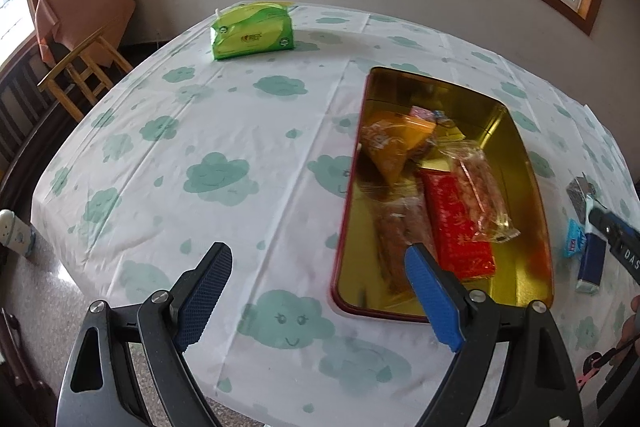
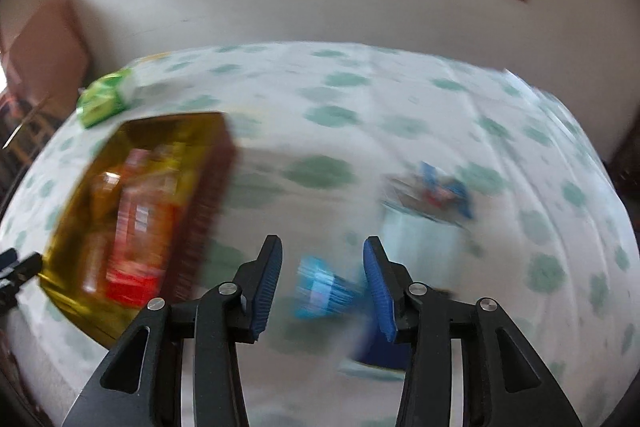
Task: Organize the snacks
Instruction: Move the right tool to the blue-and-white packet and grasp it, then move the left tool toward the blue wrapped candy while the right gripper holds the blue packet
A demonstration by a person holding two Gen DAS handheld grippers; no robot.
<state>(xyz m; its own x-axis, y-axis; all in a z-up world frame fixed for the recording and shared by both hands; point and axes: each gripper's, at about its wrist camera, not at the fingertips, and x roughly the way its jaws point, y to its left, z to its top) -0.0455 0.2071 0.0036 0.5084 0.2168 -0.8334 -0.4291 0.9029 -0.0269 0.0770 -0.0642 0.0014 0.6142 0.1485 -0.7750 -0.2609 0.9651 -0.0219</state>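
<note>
The right gripper (image 2: 323, 285) was seen with its jaws partly apart and nothing pressed between the pads; a small light-blue packet (image 2: 320, 293) lay on the tablecloth (image 2: 360, 131) in line with the gap, blurred by motion. Just beside it a dark-blue packet (image 2: 378, 351) was partly hidden under the right finger, and a further cluster of packets (image 2: 430, 193) lay farther off. For a clean pick, the swing would best be settled first, the jaws centred over the light-blue packet alone, and the pads lowered to the cloth before closing, so that the dark-blue neighbour was not caught. The open tin (image 1: 532, 187), gold inside and already holding several wrapped snacks (image 1: 456, 223), stood to the left, well apart from these packets. The left gripper (image 1: 320, 291) was held wide and empty at the tin's near corner, leaving its interior clear for the drop.
</note>
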